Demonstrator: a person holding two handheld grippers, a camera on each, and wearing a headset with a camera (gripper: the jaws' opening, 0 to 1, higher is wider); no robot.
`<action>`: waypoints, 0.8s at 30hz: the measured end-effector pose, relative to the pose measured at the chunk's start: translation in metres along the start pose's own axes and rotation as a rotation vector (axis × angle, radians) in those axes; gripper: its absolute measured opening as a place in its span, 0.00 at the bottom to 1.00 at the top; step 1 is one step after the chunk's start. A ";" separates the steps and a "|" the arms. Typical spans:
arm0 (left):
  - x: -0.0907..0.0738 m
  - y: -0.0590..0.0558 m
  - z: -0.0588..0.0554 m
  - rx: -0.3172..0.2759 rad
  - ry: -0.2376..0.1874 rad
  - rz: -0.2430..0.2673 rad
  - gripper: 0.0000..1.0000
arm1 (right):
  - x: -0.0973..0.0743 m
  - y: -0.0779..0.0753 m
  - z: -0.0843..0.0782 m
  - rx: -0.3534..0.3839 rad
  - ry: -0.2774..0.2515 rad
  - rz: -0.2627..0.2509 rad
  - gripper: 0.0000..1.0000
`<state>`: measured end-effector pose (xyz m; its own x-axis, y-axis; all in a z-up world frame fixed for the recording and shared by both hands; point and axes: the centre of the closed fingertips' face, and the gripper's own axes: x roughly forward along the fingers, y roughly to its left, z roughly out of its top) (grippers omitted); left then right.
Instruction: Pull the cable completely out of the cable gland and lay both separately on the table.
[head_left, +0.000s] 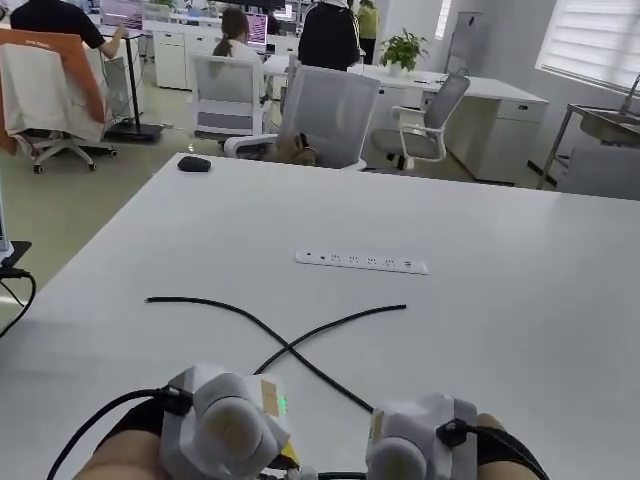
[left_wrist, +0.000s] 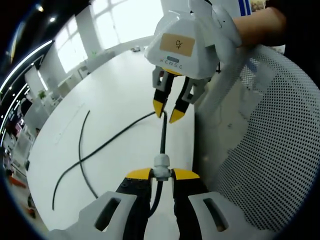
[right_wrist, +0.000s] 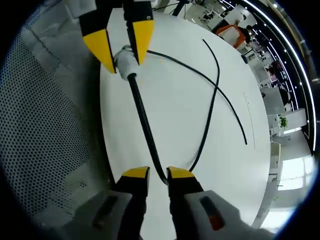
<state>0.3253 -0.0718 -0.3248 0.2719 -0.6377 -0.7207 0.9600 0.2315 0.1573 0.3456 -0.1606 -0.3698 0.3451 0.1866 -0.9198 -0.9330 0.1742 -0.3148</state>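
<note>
A small white cable gland (left_wrist: 161, 167) sits between the yellow-tipped jaws of my left gripper (left_wrist: 161, 174), which is shut on it. A black cable (left_wrist: 163, 135) runs out of the gland to my right gripper (left_wrist: 167, 112), which is shut on the cable a short way off. In the right gripper view, the right gripper (right_wrist: 157, 175) pinches the cable (right_wrist: 142, 117), and the left gripper (right_wrist: 122, 42) holds the gland (right_wrist: 125, 59) at the top. The cable's free length trails onto the white table (head_left: 480, 330) and crosses a second black cable (head_left: 210, 305). Both grippers (head_left: 225, 425) (head_left: 415, 445) hover at the table's near edge.
A white power strip (head_left: 361, 262) lies across the middle of the table. A black mouse (head_left: 194, 164) rests at the far left edge. A grey mesh chair (left_wrist: 270, 140) is close by the near edge. Office chairs (head_left: 330, 115) and people stand beyond the table.
</note>
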 end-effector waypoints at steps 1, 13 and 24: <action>0.000 -0.001 0.001 0.001 -0.006 -0.004 0.17 | 0.000 0.002 0.006 0.012 -0.033 0.010 0.19; 0.002 -0.008 0.010 0.027 -0.039 -0.030 0.17 | -0.022 0.021 0.071 -0.040 -0.342 0.089 0.11; 0.003 -0.002 0.000 0.025 0.013 -0.005 0.17 | -0.013 0.020 0.050 -0.064 -0.236 0.084 0.04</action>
<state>0.3240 -0.0737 -0.3271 0.2663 -0.6294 -0.7301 0.9628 0.2095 0.1706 0.3274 -0.1107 -0.3528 0.2734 0.4195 -0.8656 -0.9613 0.0882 -0.2609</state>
